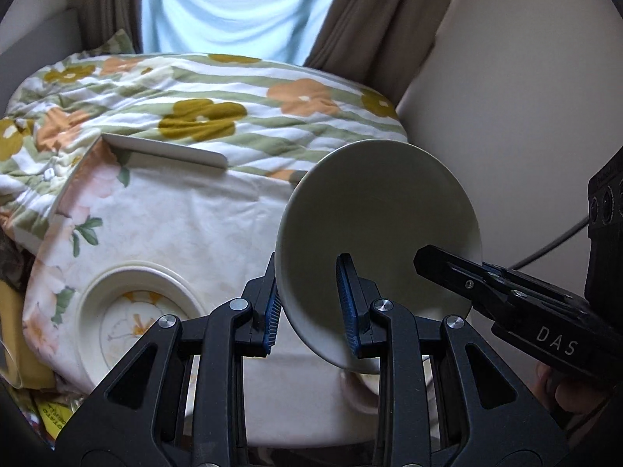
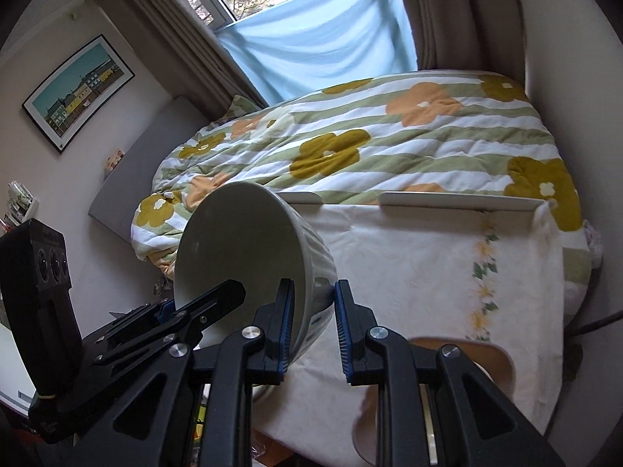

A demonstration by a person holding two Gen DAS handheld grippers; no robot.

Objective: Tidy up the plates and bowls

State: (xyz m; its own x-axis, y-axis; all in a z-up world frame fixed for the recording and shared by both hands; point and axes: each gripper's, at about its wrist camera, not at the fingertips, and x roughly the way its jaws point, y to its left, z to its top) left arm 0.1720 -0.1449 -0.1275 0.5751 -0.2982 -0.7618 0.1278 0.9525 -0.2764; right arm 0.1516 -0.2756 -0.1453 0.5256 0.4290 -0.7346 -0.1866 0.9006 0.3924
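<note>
A pale grey-green bowl (image 1: 377, 225) is held tilted in the air between both grippers. My left gripper (image 1: 309, 303) straddles its lower rim, one finger inside and one outside. My right gripper (image 2: 311, 323) grips the opposite rim the same way; the bowl also shows in the right wrist view (image 2: 249, 257). The right gripper's finger (image 1: 459, 272) reaches into the bowl from the right. A white plate with a floral centre (image 1: 136, 311) lies on the cloth-covered table (image 1: 194, 225) at the lower left.
A bed with a flowered quilt (image 1: 194, 109) lies behind the table. A white wall (image 1: 506, 116) stands at the right. A wooden chair back (image 2: 459, 358) sits by the table's near edge. Curtains and a window are at the back.
</note>
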